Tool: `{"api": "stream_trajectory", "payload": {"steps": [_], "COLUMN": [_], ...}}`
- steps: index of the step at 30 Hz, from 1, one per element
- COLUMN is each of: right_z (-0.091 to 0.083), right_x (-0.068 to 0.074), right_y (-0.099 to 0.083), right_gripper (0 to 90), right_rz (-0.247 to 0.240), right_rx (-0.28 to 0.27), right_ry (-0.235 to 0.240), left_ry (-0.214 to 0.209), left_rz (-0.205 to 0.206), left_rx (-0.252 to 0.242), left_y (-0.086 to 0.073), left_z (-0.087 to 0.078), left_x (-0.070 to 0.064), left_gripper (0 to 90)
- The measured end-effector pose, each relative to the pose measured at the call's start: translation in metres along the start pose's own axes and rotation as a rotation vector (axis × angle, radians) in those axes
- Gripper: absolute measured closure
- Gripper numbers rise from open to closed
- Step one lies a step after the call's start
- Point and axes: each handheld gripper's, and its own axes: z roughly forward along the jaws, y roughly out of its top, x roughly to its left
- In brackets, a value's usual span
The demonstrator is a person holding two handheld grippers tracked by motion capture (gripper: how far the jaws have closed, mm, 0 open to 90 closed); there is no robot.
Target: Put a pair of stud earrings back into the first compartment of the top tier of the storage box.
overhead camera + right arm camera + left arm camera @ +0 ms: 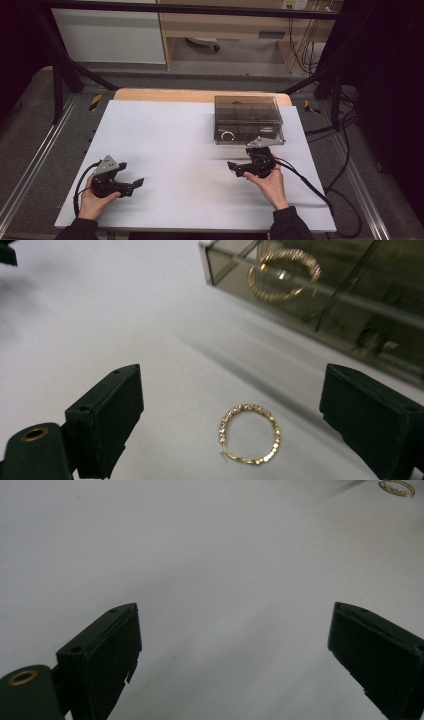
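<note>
We hold the right gripper (230, 420) low with its jaws spread around the gold beaded hoop earring (249, 434), ready to pinch it for the smoky clear plastic compartment box (320, 295) just beyond, where a matching hoop (283, 274) lies, while the left gripper (232, 655) rests near-left, jaws apart and empty.

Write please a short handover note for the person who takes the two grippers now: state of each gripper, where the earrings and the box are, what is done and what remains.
Left gripper: open, holds nothing, low over the white sheet at its near left.
Right gripper: open, holds nothing, jaws on either side of the loose hoop earring, not touching it.
Smoky clear box: at the far right of the sheet, lid on. A second hoop earring is already inside, in a front compartment.
Done: apparently one earring stored.
Left: probably close on the loose earring, lift it and put it in the box; the lid must be opened first.
</note>
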Motion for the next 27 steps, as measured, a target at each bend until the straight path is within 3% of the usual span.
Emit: {"api": "stream_trajectory", "payload": {"steps": [5,9,14,20,27], "right_z": [0.014,0.022,0.031,0.037,0.039], "right_x": [0.004,0.004,0.002,0.002,0.003], "right_y": [-0.011,-0.019,-0.025,-0.029,-0.031], "right_gripper": [16.7,29.1,48.8,66.3,77.3], "right_rz": [-0.004,-0.004,-0.002,-0.018,-0.027], "right_rx": [0.043,0.056,0.098,0.125,0.134], "right_ry": [0.01,0.019,-0.001,-0.011,-0.011], "left_ry": [0.0,-0.001,0.0,-0.001,-0.001], "left_rz": [0.001,0.001,0.002,0.001,0.003], "left_rx": [-0.001,0.0,-0.001,-0.002,-0.001], "left_y": [0.0,0.0,0.0,0.0,0.0], "left_z": [0.0,0.0,0.0,0.0,0.0], "left_x": [0.0,0.0,0.0,0.0,0.0], "left_gripper": [6.5,6.6,6.5,6.6,6.6]}}
